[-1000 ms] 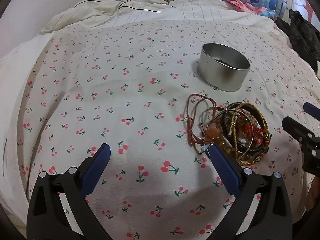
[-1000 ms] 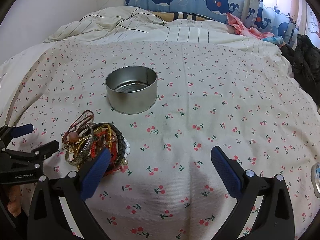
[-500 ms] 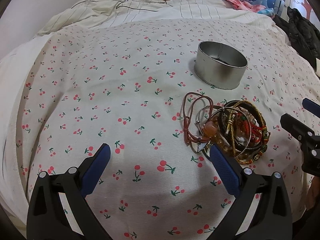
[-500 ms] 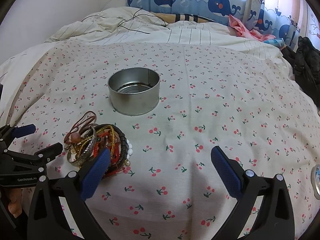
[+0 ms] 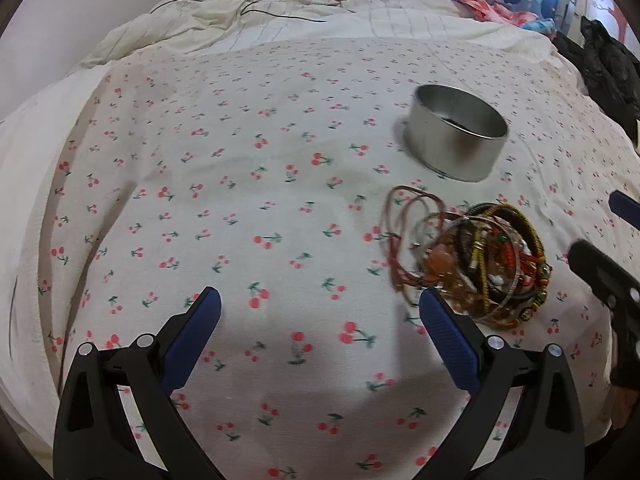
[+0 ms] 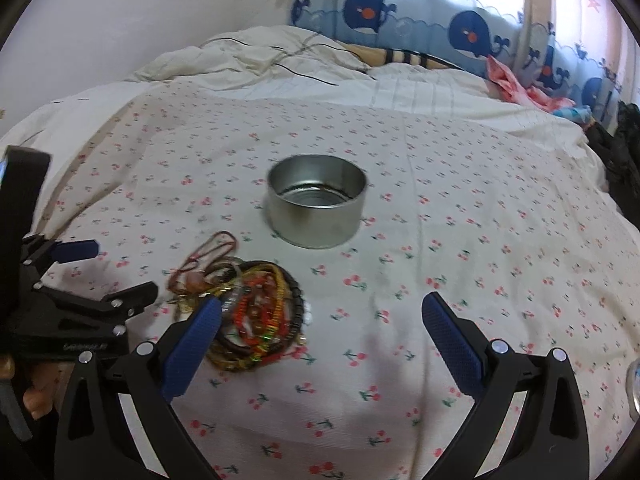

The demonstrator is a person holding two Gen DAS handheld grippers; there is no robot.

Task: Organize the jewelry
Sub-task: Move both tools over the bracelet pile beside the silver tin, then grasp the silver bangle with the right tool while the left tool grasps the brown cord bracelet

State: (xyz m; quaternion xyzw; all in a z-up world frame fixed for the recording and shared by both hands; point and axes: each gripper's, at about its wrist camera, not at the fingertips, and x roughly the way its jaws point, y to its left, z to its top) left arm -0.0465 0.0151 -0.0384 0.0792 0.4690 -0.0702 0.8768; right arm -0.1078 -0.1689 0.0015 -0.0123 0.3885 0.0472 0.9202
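Observation:
A tangled pile of bracelets and cords lies on the cherry-print bed sheet; it also shows in the right wrist view. A round silver tin stands open just beyond the pile, and in the right wrist view it looks empty. My left gripper is open and empty, with its right finger beside the pile's near left edge. My right gripper is open and empty, with its left finger over the pile's near edge. Each gripper shows in the other's view.
A rumpled cream duvet with a thin black cable lies at the bed's far end. Whale-print curtains hang behind. Pink cloth and dark clothing lie at the far right.
Both grippers have shifted and tilted a little. In the right wrist view the tin and pile have moved rightward. Both stay open and the jewelry has not moved.

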